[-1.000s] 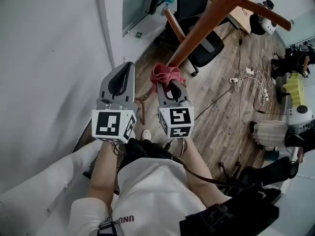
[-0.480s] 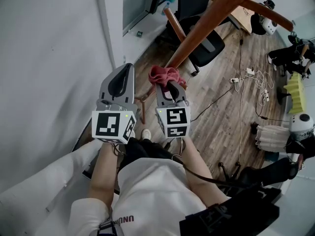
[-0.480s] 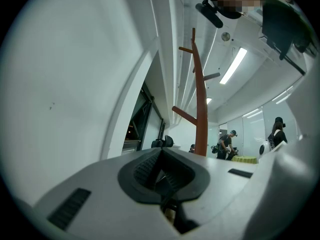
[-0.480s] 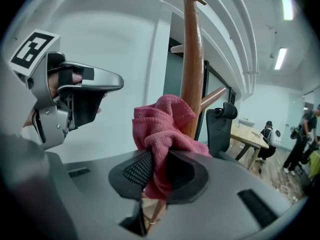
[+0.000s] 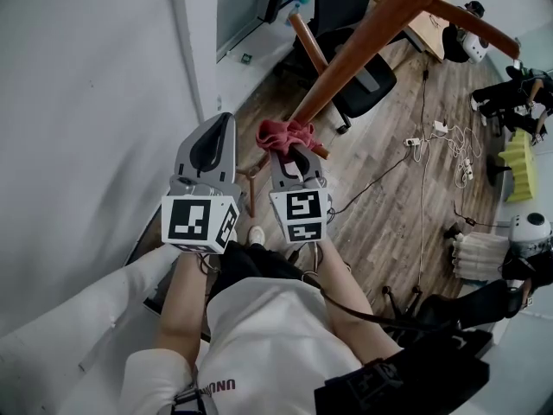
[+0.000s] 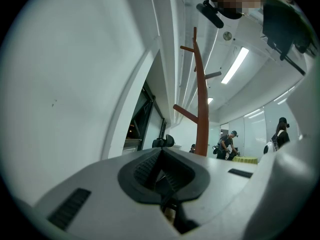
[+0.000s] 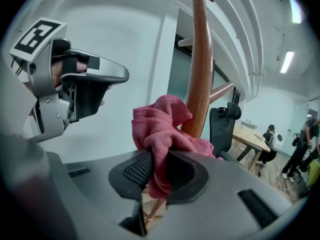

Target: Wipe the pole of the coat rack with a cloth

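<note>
Pressing against the pole, pink cloth sits clamped in right gripper

A white wall fills 9 o'clock of the head view. Wood-plank floor spreads toward 3 o'clock, with white cables strewn there. A black office chair stands at 1 o'clock. A ceiling strip light glows.
</note>
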